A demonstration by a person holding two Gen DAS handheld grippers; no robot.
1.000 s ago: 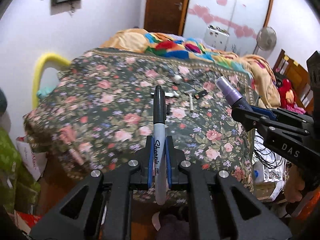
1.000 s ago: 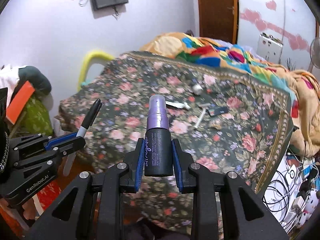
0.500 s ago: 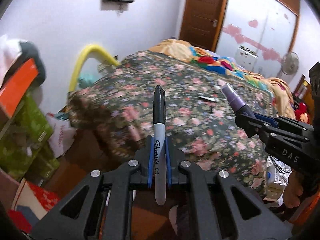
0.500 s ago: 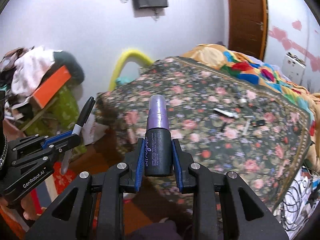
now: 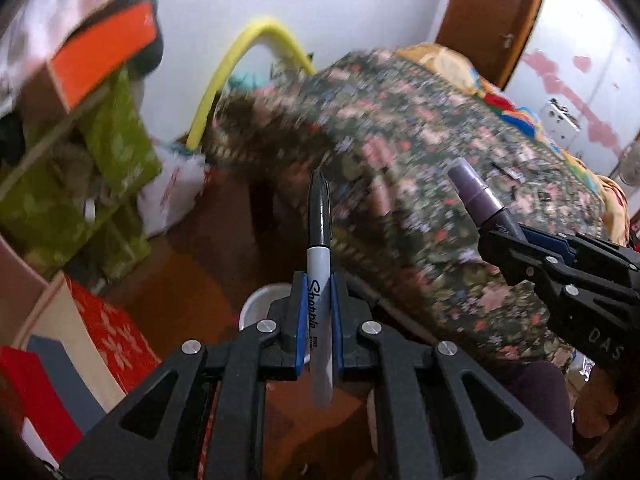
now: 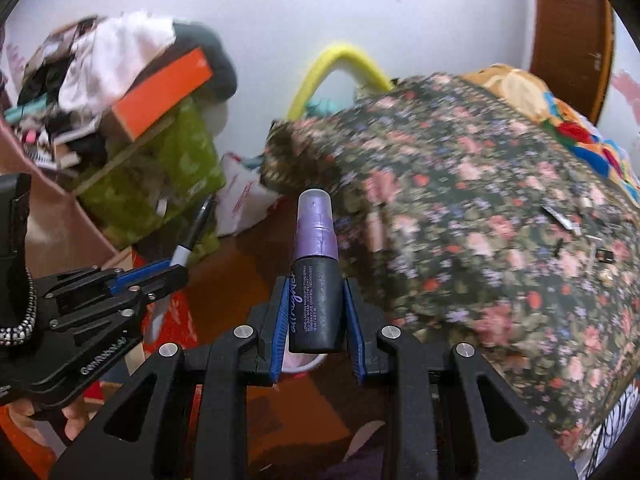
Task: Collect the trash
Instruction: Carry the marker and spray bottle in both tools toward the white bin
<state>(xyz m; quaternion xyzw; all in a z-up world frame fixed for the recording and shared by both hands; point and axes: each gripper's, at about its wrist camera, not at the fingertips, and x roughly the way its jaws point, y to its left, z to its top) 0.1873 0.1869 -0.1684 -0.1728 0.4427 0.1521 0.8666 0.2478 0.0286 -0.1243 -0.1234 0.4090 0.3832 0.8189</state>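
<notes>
My left gripper (image 5: 318,320) is shut on a black and grey Sharpie marker (image 5: 319,248), which points forward over the brown floor. It also shows at the left of the right wrist view (image 6: 168,270). My right gripper (image 6: 317,312) is shut on a small black spray bottle with a purple cap (image 6: 316,272). That bottle shows at the right of the left wrist view (image 5: 478,196). A white round container rim (image 5: 260,304) peeks out below the left gripper, and also under the bottle (image 6: 302,364). Small leftover items (image 6: 560,218) lie on the floral bedspread (image 6: 500,220).
Left of the bed stand green bags (image 5: 108,152), an orange box (image 5: 100,52) under a clothes pile (image 6: 116,40), a white plastic bag (image 5: 172,196) and a yellow hoop (image 5: 248,60). A red patterned box (image 5: 116,340) sits on the floor at lower left.
Both grippers have swung left and down, away from the bed top, toward the floor beside the bed. The white container rim has come into view. Both grips are unchanged.
</notes>
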